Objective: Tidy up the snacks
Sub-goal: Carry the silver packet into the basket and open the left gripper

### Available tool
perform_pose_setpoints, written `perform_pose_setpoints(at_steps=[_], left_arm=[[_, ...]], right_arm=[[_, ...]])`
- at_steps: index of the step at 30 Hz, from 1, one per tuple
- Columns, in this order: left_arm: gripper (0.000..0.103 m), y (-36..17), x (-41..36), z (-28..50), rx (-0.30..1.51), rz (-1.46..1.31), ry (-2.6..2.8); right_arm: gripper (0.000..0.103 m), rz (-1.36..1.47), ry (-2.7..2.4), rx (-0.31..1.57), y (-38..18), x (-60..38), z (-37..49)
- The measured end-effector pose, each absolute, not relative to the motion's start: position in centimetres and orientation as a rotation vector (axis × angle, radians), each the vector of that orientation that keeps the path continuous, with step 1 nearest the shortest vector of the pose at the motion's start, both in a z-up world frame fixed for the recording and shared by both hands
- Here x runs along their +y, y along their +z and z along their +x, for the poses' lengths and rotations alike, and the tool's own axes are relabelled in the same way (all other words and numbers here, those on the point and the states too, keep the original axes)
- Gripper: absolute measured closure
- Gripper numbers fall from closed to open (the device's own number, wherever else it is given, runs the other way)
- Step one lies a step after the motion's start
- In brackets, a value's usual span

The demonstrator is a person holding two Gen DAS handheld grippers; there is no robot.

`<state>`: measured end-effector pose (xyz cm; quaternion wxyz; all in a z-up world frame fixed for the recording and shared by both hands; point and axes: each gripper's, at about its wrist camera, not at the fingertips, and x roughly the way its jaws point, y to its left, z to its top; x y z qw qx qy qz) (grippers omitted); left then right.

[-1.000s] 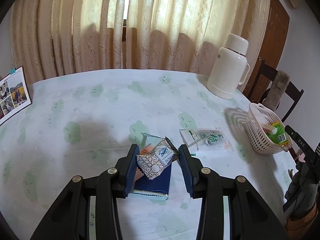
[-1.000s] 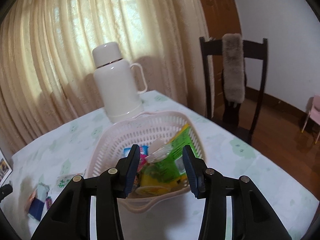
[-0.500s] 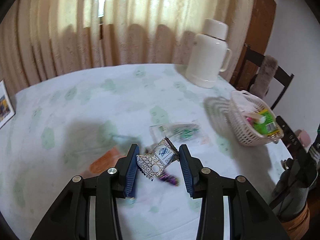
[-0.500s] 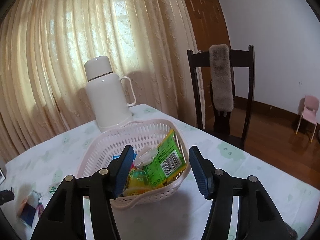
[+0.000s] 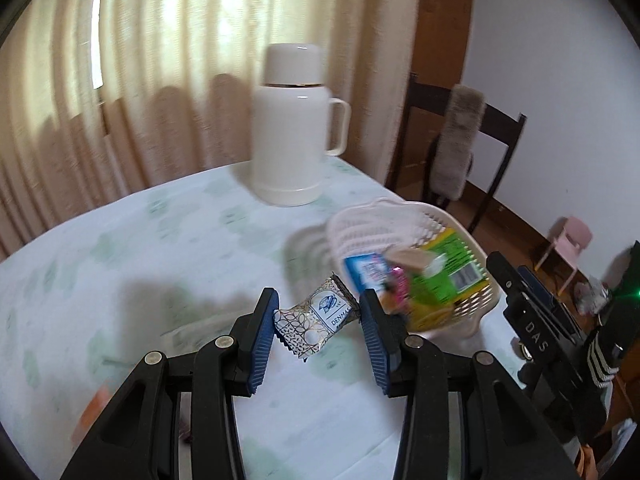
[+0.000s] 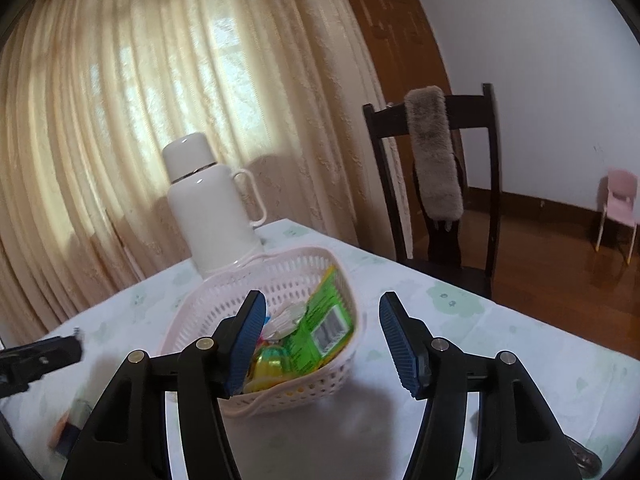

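Note:
My left gripper [image 5: 317,322] is shut on a gold-and-white patterned snack packet [image 5: 316,318] and holds it above the table, just left of the pale pink basket [image 5: 404,216]. The basket holds a green packet [image 5: 444,276], a blue-and-white packet [image 5: 366,270] and other snacks. In the right wrist view the basket [image 6: 256,284] sits just ahead, with the green packet [image 6: 324,320] in it. My right gripper [image 6: 322,338] is open and empty above the basket's near right side. The left gripper's tip [image 6: 40,356] shows at the left edge.
A white thermos jug [image 5: 294,124] stands at the table's far edge by the curtains. A dark wooden chair [image 6: 440,184] with a grey fur cover stands beyond the table's right side. More snacks [image 6: 68,426] lie on the tablecloth at the left.
My left gripper lifted the patterned packet off the table and swung right towards the basket. My right gripper opened wider and drew back from the basket.

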<state>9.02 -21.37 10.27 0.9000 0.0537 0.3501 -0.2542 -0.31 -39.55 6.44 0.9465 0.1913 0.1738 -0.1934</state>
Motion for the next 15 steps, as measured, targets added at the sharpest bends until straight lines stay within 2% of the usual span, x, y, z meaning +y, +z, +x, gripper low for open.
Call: perform_pose_setpoints(at_steps=[10,12,14,15], left_arm=[[0.063,8.7,-26.5,11.0,0.782,0.136,-0.606],[0.058,8.4,-27.1,11.2,0.793,0.141,-0.609],[0.04,8.1,-27.4,11.5,0.808,0.139,-0.608],[0.037,8.0,-27.4,11.6,0.814,0.13,-0.608]], right_arm=[[0.042,0.444,-0.405,0.363,6.3,-40.6,-0.5],[0.042,0.447,-0.399,0.363,6.3,-40.6,-0.5],[0.042,0.455,-0.399,0.365,6.2,-40.8,-0.5],[0.042,0.459,-0.4,0.366,6.2,-40.9,-0.5]])
